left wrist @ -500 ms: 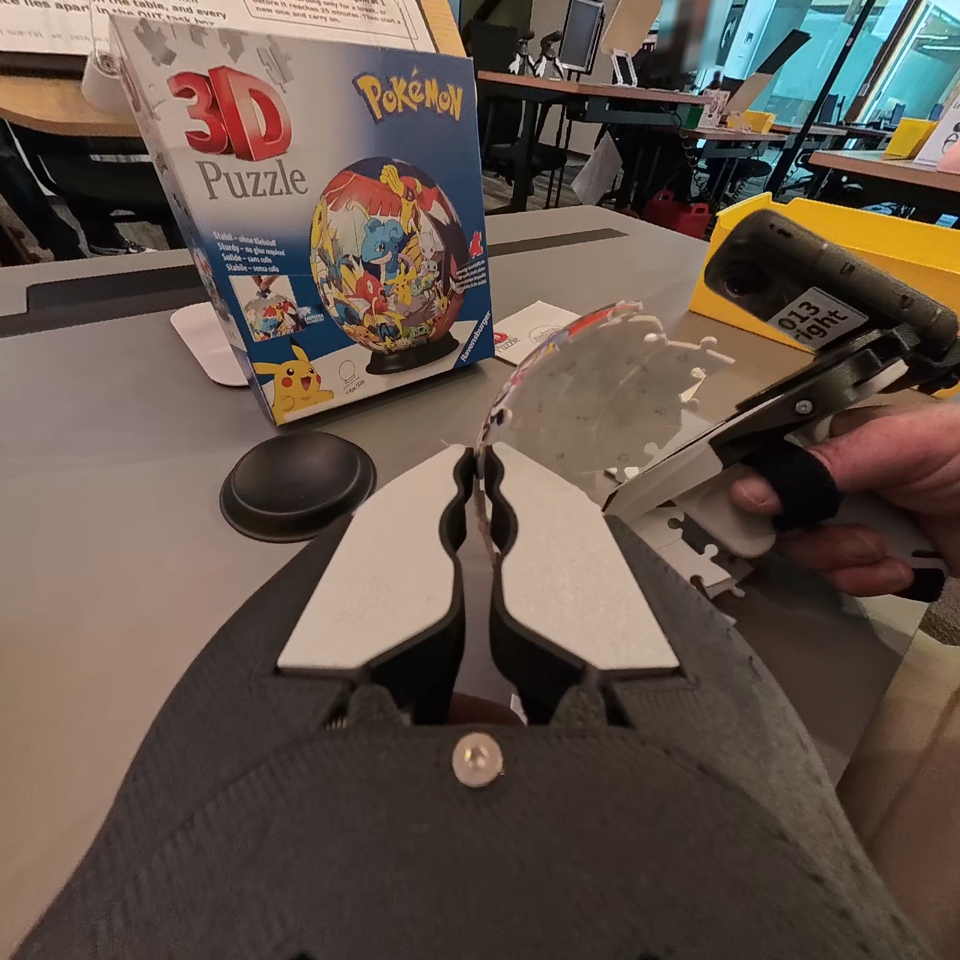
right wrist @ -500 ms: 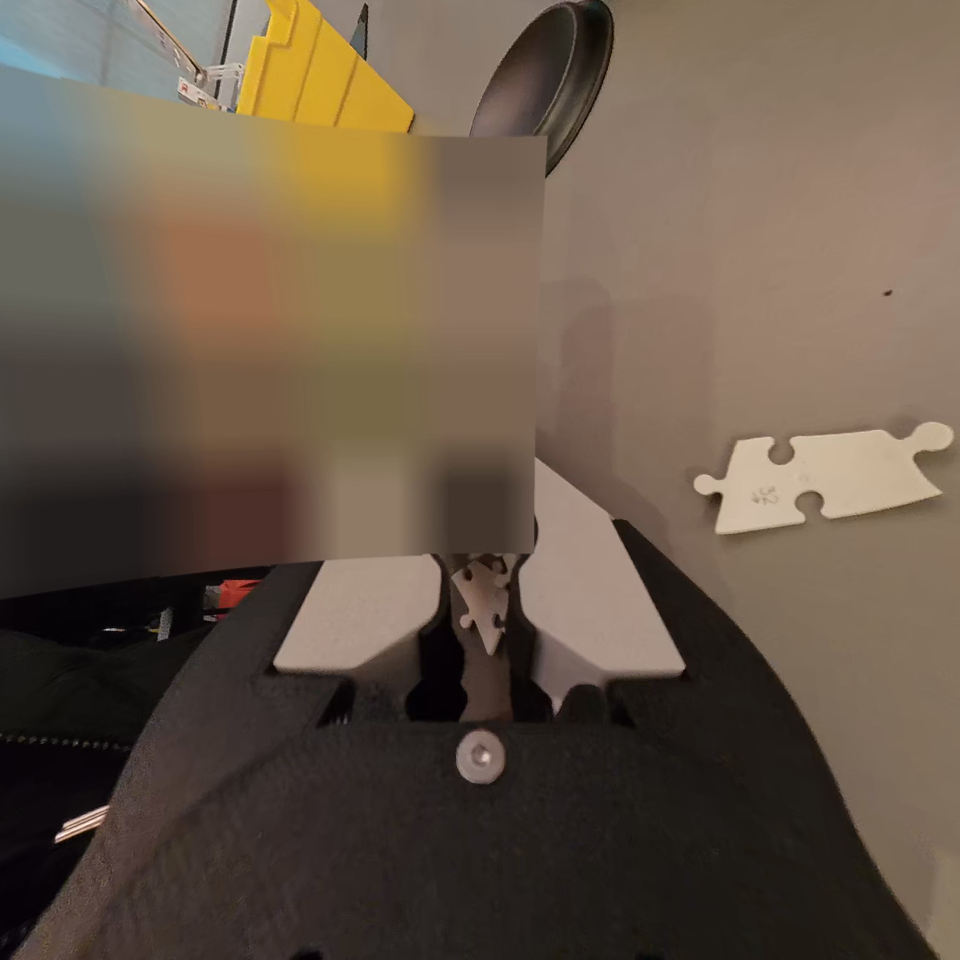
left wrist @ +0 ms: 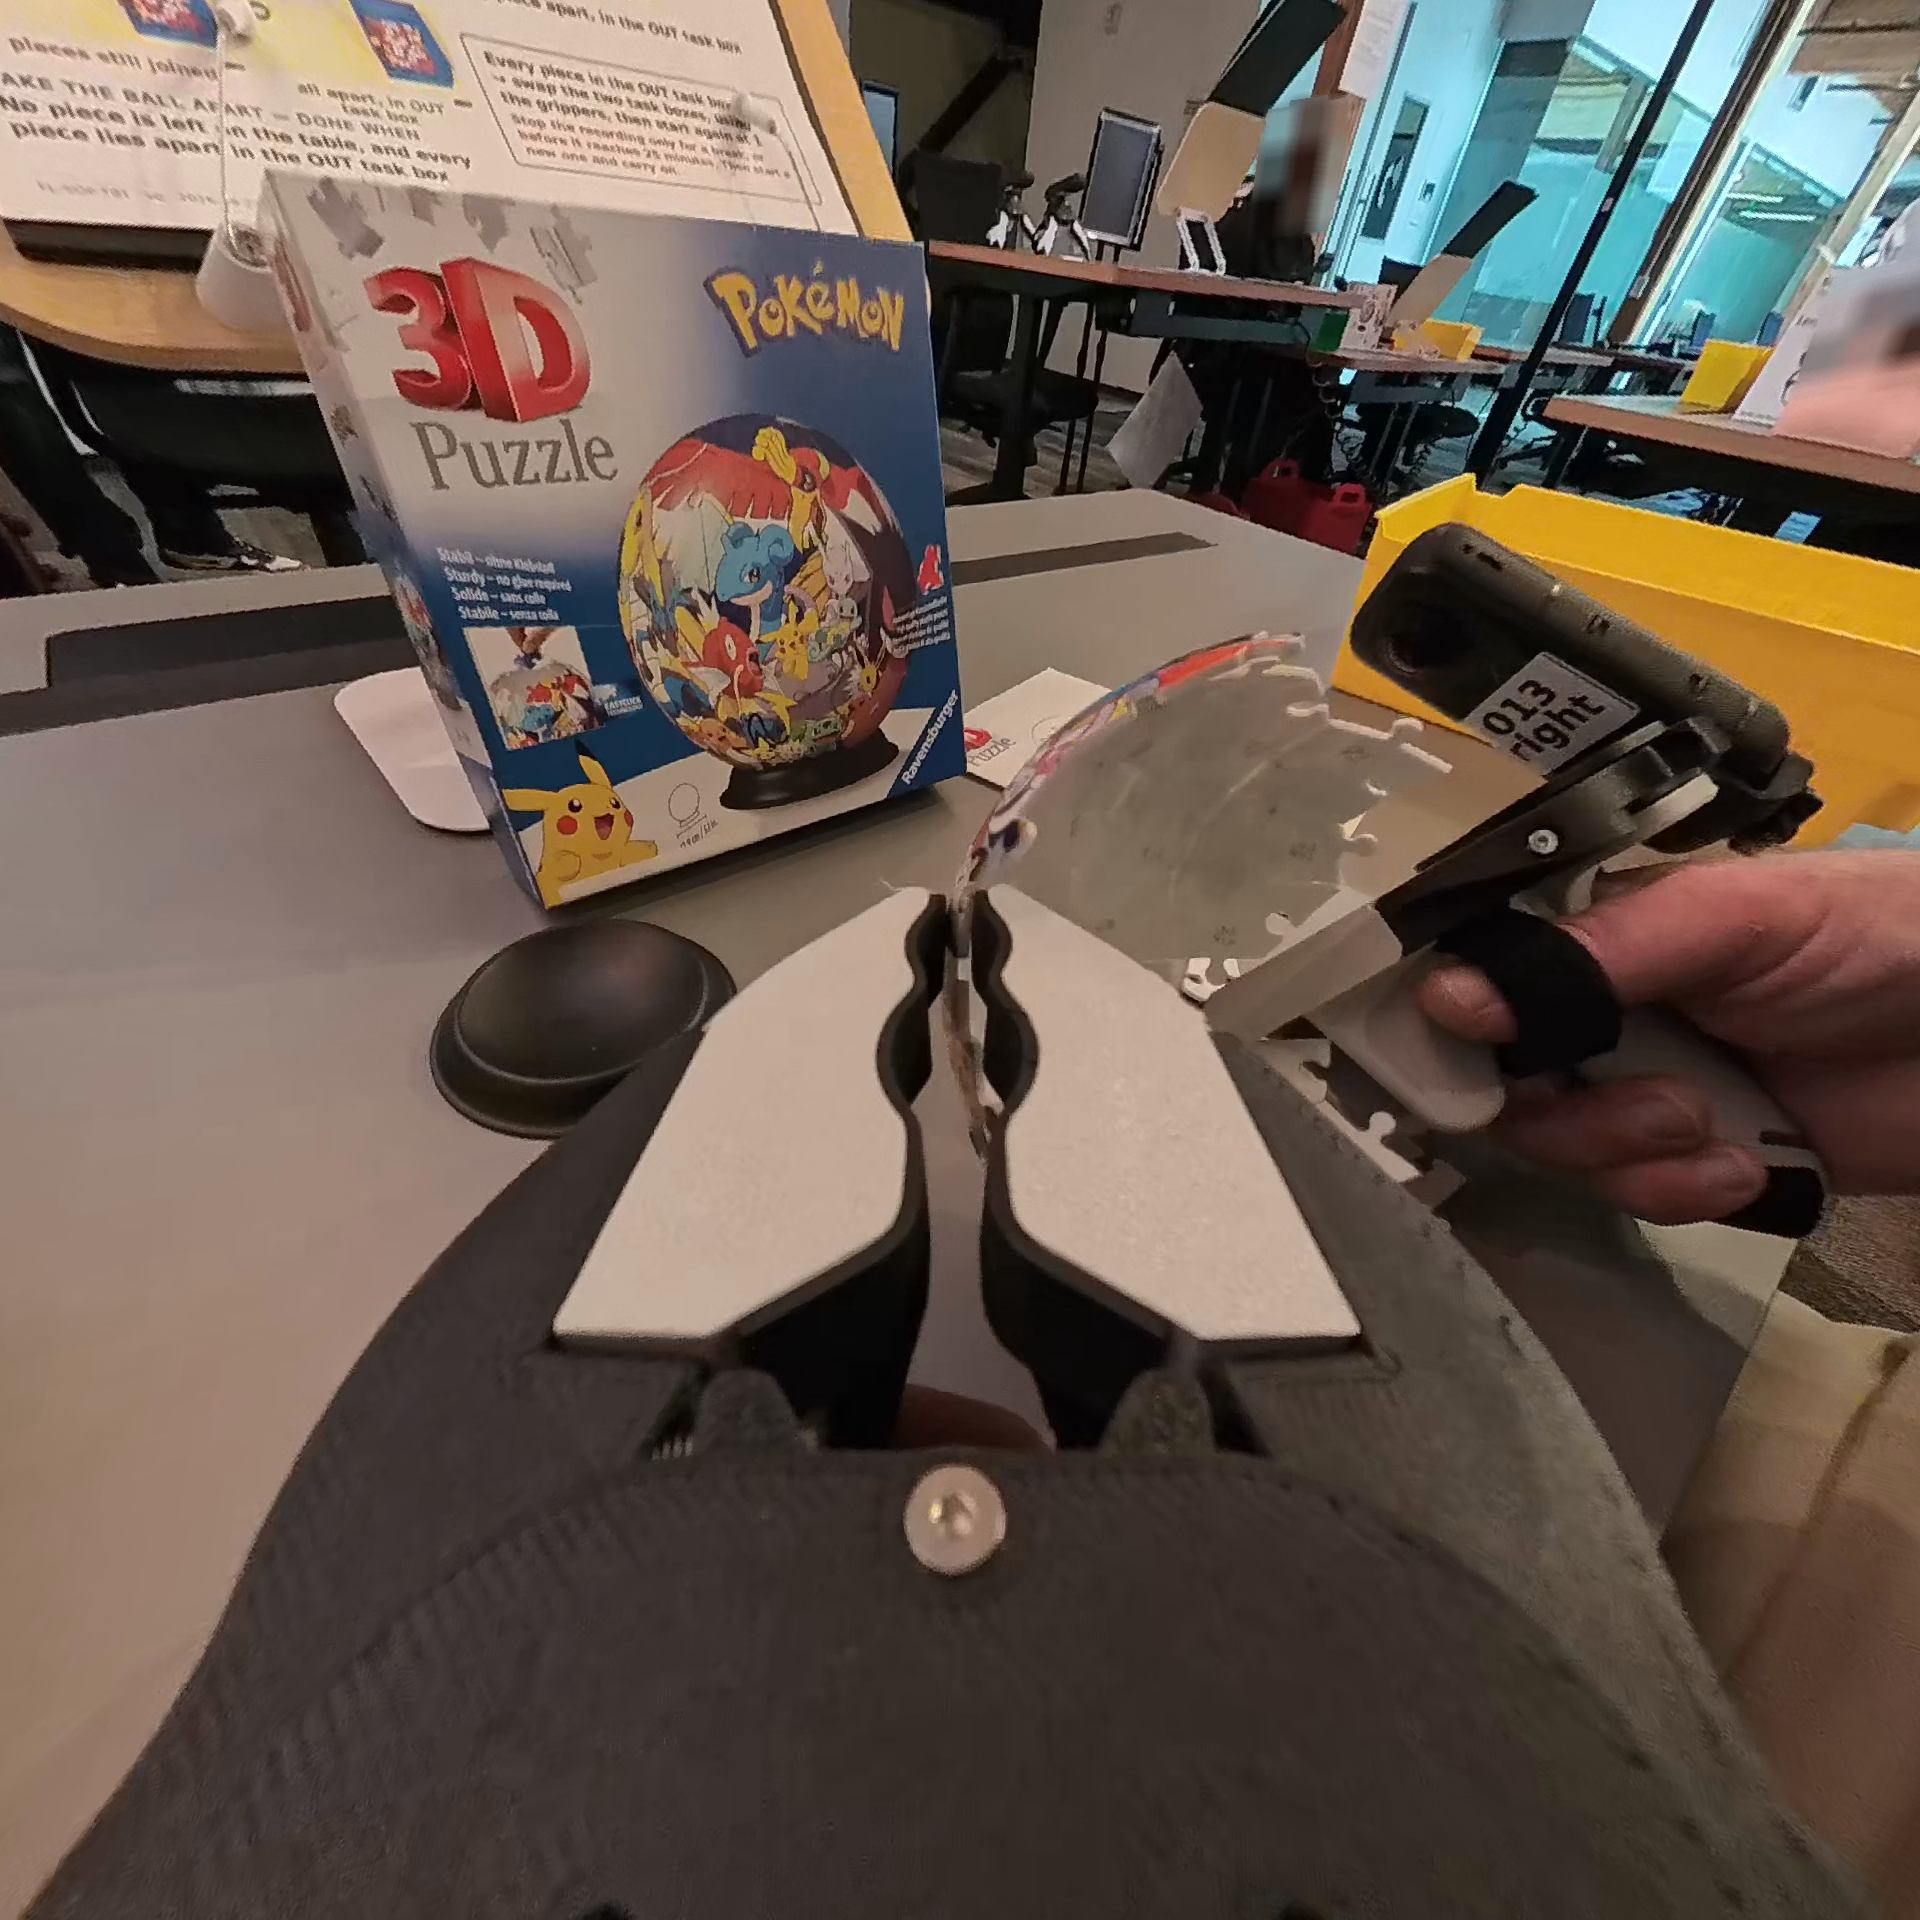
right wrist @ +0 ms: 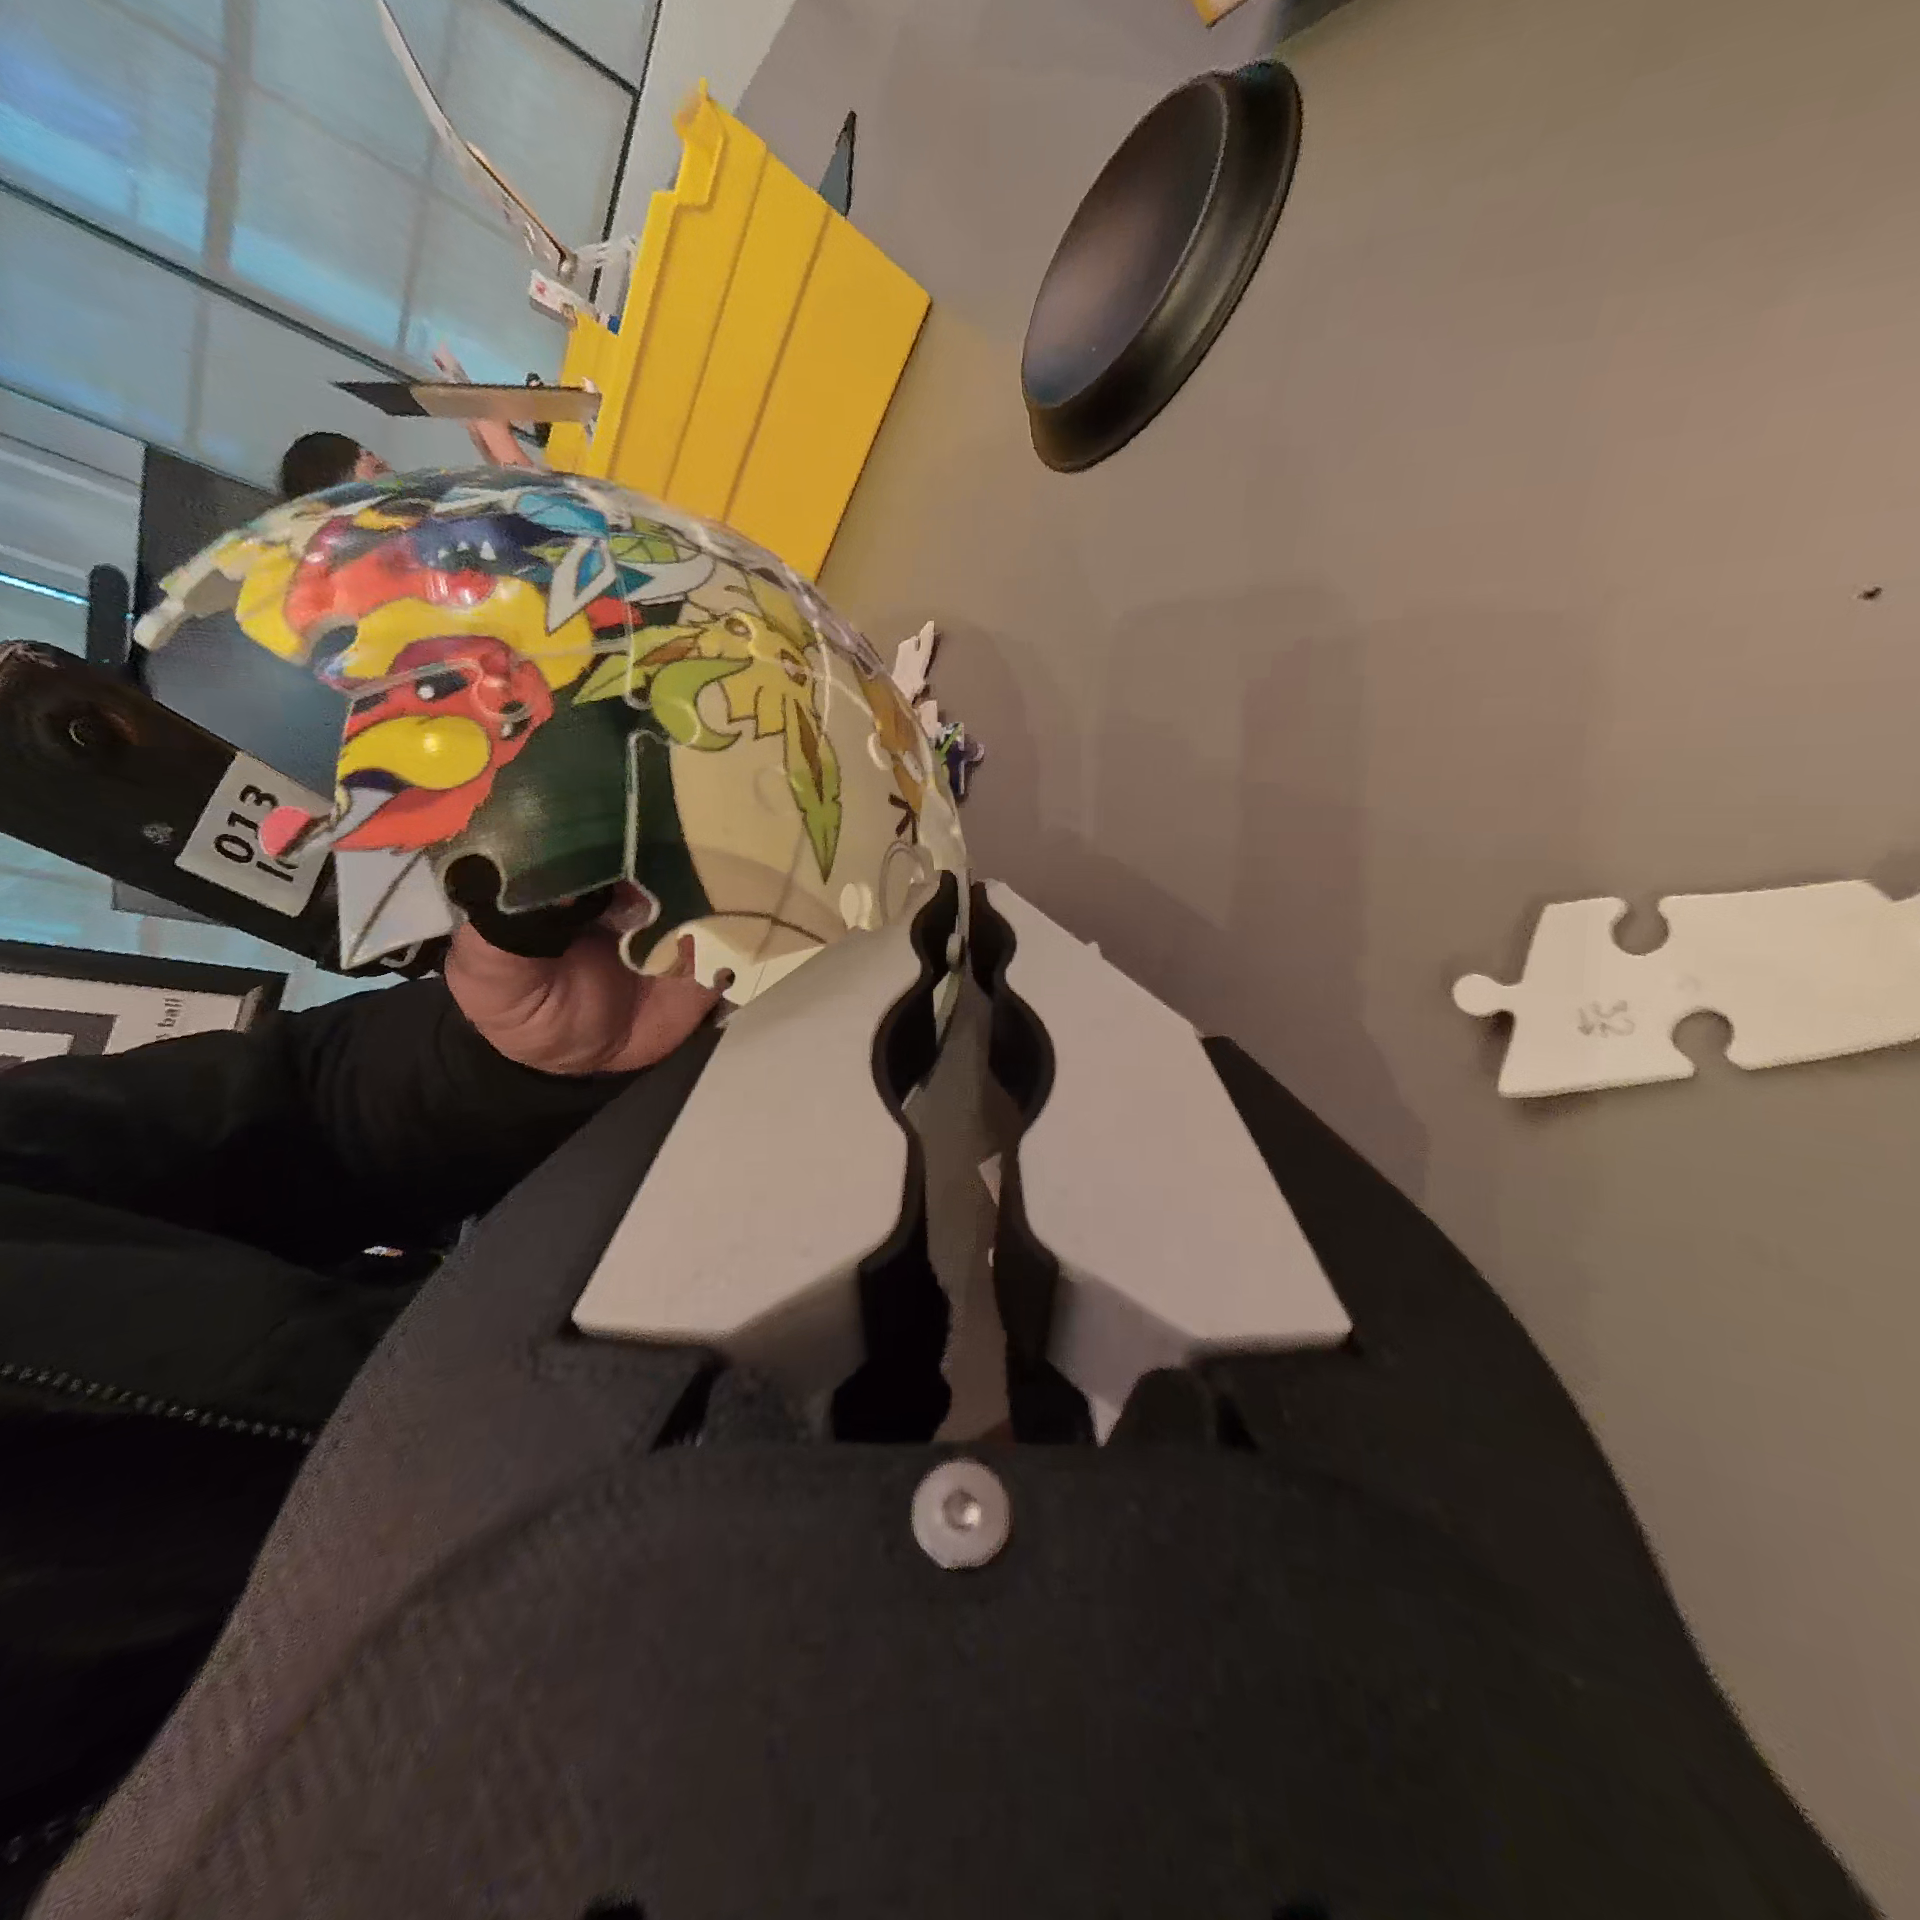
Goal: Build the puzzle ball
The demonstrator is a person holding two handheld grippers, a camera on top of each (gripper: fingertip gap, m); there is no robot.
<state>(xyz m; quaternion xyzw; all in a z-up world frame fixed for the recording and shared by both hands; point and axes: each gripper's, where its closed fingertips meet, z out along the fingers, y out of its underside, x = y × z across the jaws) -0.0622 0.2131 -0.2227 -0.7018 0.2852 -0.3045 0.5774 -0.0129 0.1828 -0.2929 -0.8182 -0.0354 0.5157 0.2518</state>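
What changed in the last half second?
Hardly anything: the right gripper tilted slightly, jaws still shut on a piece at the shell's rim. Left gripper stays clamped on the shell; box, stand and loose piece unmoved.

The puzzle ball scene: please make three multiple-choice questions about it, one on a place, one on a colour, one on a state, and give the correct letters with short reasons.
1. Where is the black round stand?
A. on the grey table, in front of the puzzle box
B. inside the yellow bin
C. on top of the puzzle box

2. What colour is the inner side of the curved puzzle section?
A. black
B. light grey
C. yellow

3. What is the state of the left gripper?
A. wide open
B. shut on nothing
C. shut on the section's edge

Answers: 1 A, the stand lies on the table before the box. 2 B, the left wrist view shows a pale concave side. 3 C, the fingers pinch the edge.
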